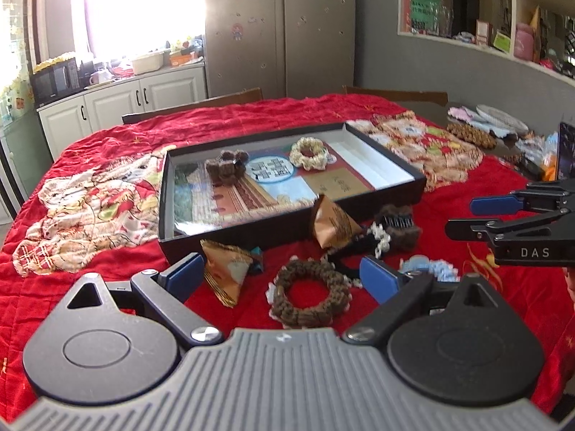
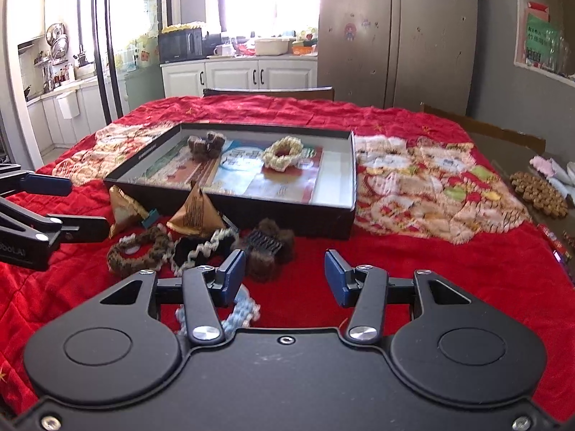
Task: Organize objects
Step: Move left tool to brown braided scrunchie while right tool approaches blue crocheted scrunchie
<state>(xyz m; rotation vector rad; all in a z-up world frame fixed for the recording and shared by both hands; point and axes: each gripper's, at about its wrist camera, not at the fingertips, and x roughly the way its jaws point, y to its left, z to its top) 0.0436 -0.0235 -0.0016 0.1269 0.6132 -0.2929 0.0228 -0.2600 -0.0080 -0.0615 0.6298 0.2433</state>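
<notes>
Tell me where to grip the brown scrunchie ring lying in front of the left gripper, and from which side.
Probably pinch the brown scrunchie across its near band, coming down from above and the near side. It lies flat on the red cloth with an open centre, so one pad can drop inside and one outside. The open left gripper already straddles it.

black box (image 1: 287,222): open, flat on the red cloth, holds a brown fuzzy clip (image 1: 224,168) and a cream ring (image 1: 309,152) | in front of box: two tan triangle packs (image 1: 334,224), brown ring (image 1: 311,292), black-and-white ring (image 2: 201,248), fuzzy comb clip (image 2: 267,248), blue ring (image 1: 431,269)
</notes>
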